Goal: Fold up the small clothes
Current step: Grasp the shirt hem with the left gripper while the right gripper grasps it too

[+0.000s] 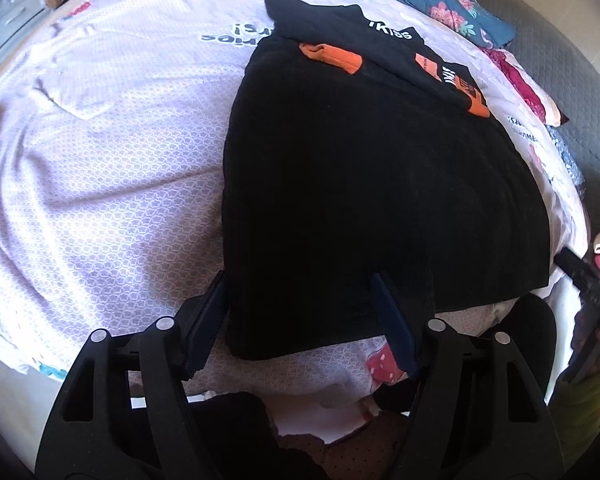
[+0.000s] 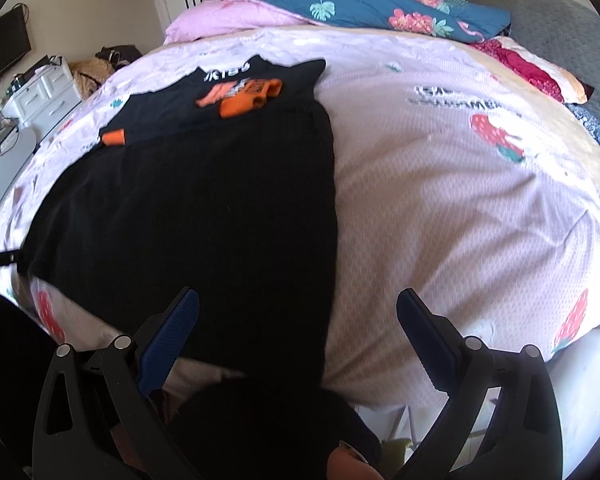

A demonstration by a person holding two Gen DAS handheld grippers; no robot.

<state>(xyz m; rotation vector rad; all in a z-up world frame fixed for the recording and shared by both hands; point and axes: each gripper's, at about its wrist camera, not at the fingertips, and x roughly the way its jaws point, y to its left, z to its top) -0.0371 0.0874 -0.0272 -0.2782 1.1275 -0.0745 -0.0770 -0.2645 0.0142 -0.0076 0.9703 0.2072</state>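
A wide bed (image 2: pixel 440 184) is filling the room in front of me, its pale pink sheet (image 1: pixel 112 168) printed with strawberries and lettering and lying a little rumpled. A blue floral quilt (image 2: pixel 364 12) and a pink blanket (image 2: pixel 228 20) are lying bunched along the far side, with a grey cushion (image 2: pixel 560 16) sitting at the far corner.

The black garment (image 1: pixel 360 184) is lying spread flat on the sheet, its near hem reaching the edge of the bed closest to the person. Orange patches and white lettering are showing at its far end, where a second dark layer seems to be lying under it; I cannot tell whether that is a separate piece.

The left gripper (image 1: pixel 300 320) is hanging over the garment's near left corner, its jaws standing partly open with that corner lying between them; the pads are not pressing the cloth. The right gripper (image 2: pixel 298 336) is hovering at the near right edge of the garment, jaws spread wide, the hem passing between the fingers, nothing gripped. From the left camera, the right gripper is only showing at the picture's edge, in a hand with a green sleeve (image 1: pixel 584 400).
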